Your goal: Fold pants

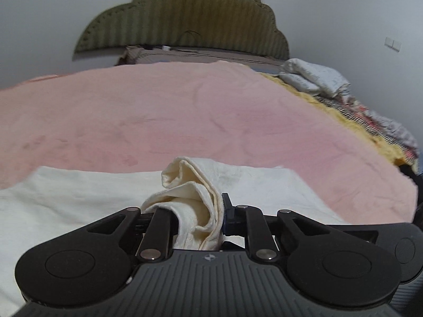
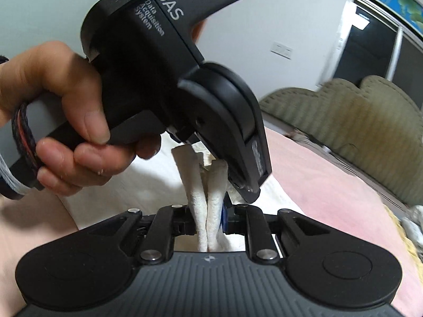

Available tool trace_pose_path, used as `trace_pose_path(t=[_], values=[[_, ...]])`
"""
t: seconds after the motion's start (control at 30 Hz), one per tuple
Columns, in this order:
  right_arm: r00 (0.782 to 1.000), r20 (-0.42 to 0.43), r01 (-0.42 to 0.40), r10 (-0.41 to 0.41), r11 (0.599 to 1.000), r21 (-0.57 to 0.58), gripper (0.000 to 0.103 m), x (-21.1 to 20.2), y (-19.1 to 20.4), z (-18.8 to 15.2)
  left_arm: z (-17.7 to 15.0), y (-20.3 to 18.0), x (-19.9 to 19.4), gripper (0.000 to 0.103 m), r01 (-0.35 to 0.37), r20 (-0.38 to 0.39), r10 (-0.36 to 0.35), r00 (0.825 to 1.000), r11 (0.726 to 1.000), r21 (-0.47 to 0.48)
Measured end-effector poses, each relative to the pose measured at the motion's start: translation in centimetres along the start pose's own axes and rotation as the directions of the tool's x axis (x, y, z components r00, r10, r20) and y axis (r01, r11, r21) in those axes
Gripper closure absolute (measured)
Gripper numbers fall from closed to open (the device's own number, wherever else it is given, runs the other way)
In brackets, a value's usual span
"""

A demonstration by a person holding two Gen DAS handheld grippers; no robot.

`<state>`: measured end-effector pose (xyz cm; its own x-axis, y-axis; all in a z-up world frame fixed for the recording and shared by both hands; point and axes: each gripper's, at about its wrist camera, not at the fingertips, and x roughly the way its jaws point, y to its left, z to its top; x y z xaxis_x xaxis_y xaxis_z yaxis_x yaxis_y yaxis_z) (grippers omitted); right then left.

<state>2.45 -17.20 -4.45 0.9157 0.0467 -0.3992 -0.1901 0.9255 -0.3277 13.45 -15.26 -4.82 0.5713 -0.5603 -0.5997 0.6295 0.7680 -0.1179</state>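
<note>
**K:** Status check: where are the pants (image 1: 79, 195)?

**M:** Cream fabric, mostly flat on the pink blanket (image 1: 185, 111) covering the bed. One edge is bunched and lifted off it.

**K:** Left gripper (image 1: 197, 211)?

**M:** Nearly closed, clamped on a thick wad of that edge. Several layers are stacked between the fingers, folds sticking up past the tips.

**K:** Right gripper (image 2: 210, 219)?

**M:** Same, pinched down on two rolled bands of the cloth. In its own view the left gripper body (image 2: 185, 79) and the person's left hand (image 2: 60, 111) sit right above and in front, so both grips are close together on the same stretch of edge.

**K:** Why so tight together?

**M:** My guess: both are holding one end, waistband or hems, can't tell which, so it can be carried over as a single straight line. Multi-layer grip keeps the layers from sliding apart.

**K:** Risk?

**M:** Wadded grip means the fold line may land crooked. Probably needs the grippers spread apart to tension the edge before laying it down. Headboard (image 1: 182, 18) side has free blanket to work toward.
</note>
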Motion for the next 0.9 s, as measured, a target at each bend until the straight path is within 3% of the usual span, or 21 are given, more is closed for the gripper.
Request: trace_pose_path(t=[0.07, 0.1, 0.13, 0.2, 0.27, 0.3, 0.33, 0.37, 0.43, 0.47, 0.63, 0.77, 0.83, 0.9], values=[[1.0, -0.005, -0.031, 0.031, 1.0, -0.001, 0.087, 0.7, 1.1, 0.3, -0.6, 0.9, 0.0, 0.075, -0.041, -0.009, 0.041, 0.999, 0.999, 0.013], [0.999, -0.012, -0.045, 0.045, 0.999, 0.003, 0.087, 1.0, 1.3, 0.1, -1.0, 1.3, 0.3, 0.064, -0.056, -0.014, 0.056, 0.998, 0.998, 0.014], [0.998, -0.023, -0.054, 0.054, 0.998, 0.009, 0.087, 1.4, 1.3, 0.1, -1.3, 1.8, 0.5, 0.045, -0.074, -0.021, 0.074, 0.997, 0.997, 0.015], [0.994, -0.068, -0.08, 0.081, 0.997, 0.023, 0.087, 2.2, 1.6, -0.1, -1.7, 2.4, 0.7, 0.026, -0.145, -0.012, 0.145, 0.989, 0.989, 0.011], [0.991, -0.093, -0.093, 0.096, 0.995, 0.045, 0.087, 2.7, 1.6, -0.2, -1.8, 3.1, 0.5, 0.03, -0.196, 0.032, 0.196, 0.98, 0.98, 0.011], [0.991, -0.09, -0.093, 0.097, 0.995, 0.048, 0.087, 2.6, 1.6, -0.3, -1.7, 3.3, 0.5, 0.043, -0.188, 0.035, 0.187, 0.982, 0.982, 0.012], [0.991, -0.087, -0.094, 0.098, 0.994, 0.05, 0.087, 2.5, 1.7, -0.3, -1.5, 3.5, 0.6, 0.06, -0.152, 0.026, 0.152, 0.988, 0.988, 0.004], [0.991, -0.087, -0.096, 0.101, 0.994, 0.058, 0.087, 2.6, 1.4, -0.3, -1.4, 3.7, 0.7, 0.07, -0.104, 0.011, 0.104, 0.994, 0.994, -0.015], [0.992, -0.078, -0.097, 0.103, 0.993, 0.073, 0.087, 2.5, 1.4, -0.3, -1.2, 3.6, 0.8, 0.087, -0.113, 0.012, 0.113, 0.993, 0.993, -0.035], [0.992, -0.076, -0.097, 0.102, 0.993, 0.07, 0.087, 2.4, 1.6, -0.2, -1.3, 3.4, 0.5, 0.089, -0.127, 0.029, 0.128, 0.991, 0.991, -0.031], [0.994, -0.005, -0.105, 0.105, 0.993, 0.059, 0.087, 0.5, 2.5, -1.0, -1.7, 3.2, -1.5, 0.092, -0.192, 0.09, 0.192, 0.977, 0.981, -0.008], [0.99, -0.005, -0.144, 0.144, 0.988, 0.048, 0.087, 1.4, 3.6, -1.3, -2.4, 4.3, -1.1, 0.089, -0.223, 0.033, 0.224, 0.974, 0.975, -0.014], [0.985, -0.074, -0.151, 0.153, 0.988, 0.022, 0.086, 2.3, 4.1, -1.5, -2.8, 4.9, -0.5, 0.073, -0.245, -0.005, 0.245, 0.969, 0.969, -0.023], [0.986, -0.092, -0.138, 0.137, 0.99, -0.011, 0.085, 1.7, 4.5, -1.4, -2.8, 5.3, -1.0, 0.058, -0.277, 0.008, 0.277, 0.961, 0.96, -0.038]])
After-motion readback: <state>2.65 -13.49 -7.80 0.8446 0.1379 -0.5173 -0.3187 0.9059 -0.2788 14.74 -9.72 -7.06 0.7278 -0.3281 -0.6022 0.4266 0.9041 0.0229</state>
